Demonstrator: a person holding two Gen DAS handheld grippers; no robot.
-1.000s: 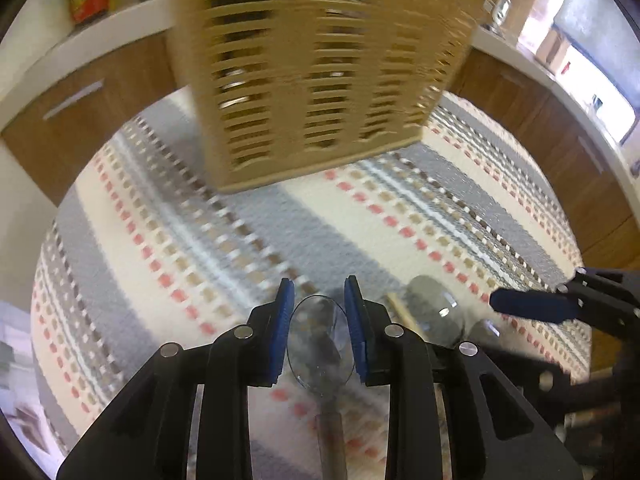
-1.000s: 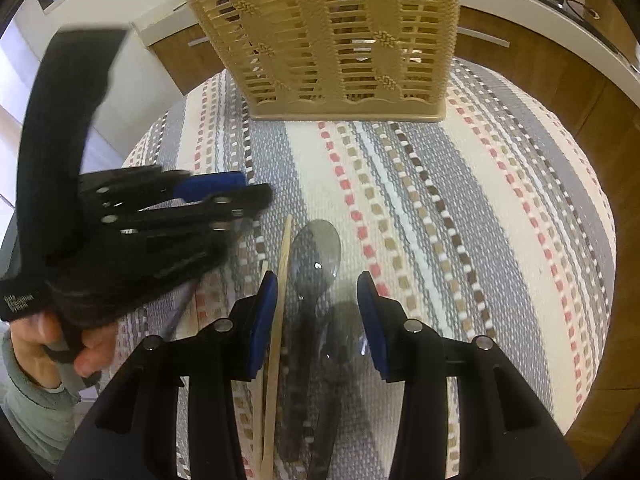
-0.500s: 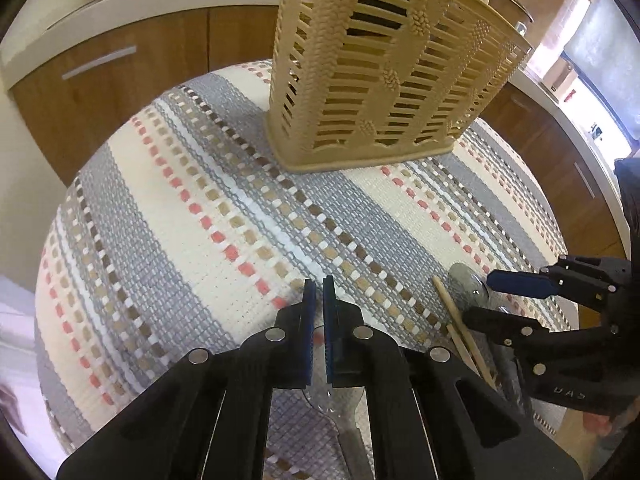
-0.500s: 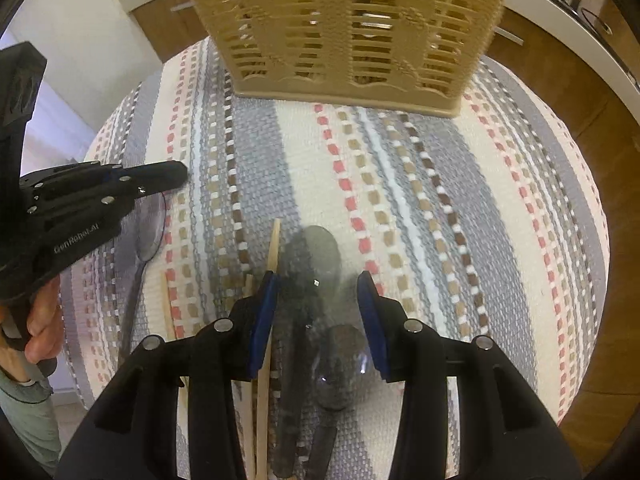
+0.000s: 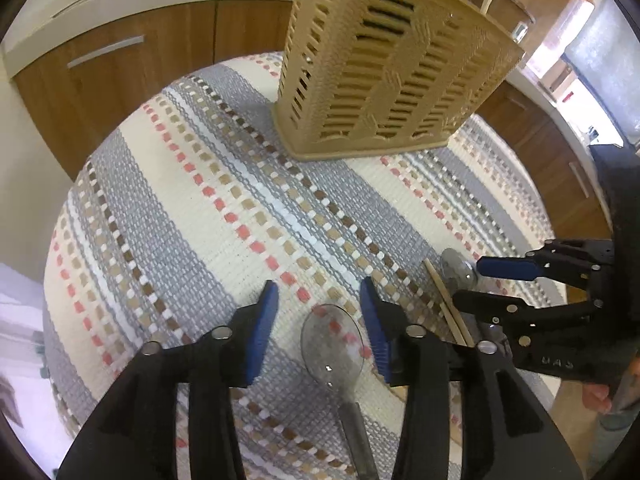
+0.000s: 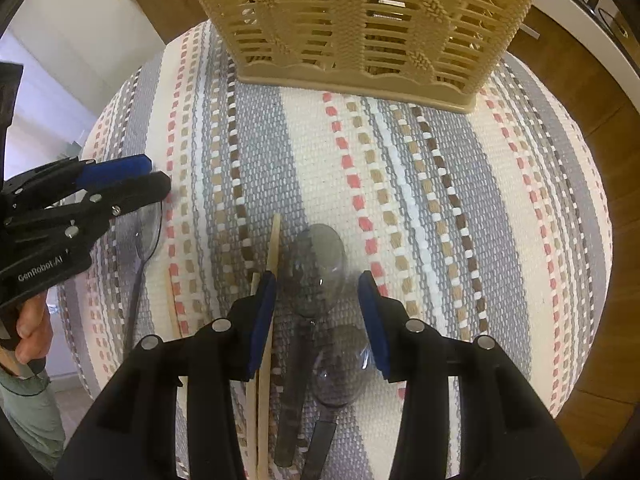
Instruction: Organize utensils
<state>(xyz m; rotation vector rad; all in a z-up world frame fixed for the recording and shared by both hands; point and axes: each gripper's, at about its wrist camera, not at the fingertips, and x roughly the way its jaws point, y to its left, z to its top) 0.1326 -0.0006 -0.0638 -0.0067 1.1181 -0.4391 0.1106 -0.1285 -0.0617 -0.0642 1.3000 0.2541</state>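
Left gripper (image 5: 320,328), pinched shut half a second ago, is opening again; spoon (image 5: 332,350) lies flat on the mat (image 5: 224,208) between its jaws, ungripped, so that grab failed. Right gripper (image 6: 316,316) spread over two spoons (image 6: 320,268), untouched. Basket (image 5: 384,76) stands well beyond.

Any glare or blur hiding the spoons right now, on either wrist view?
Left wrist: sharp, only a small glint on the clear spoon; window washed out at upper right. Right wrist: sharp, the two smoky spoons show small highlights; fisheye bends the striped cloth edges.
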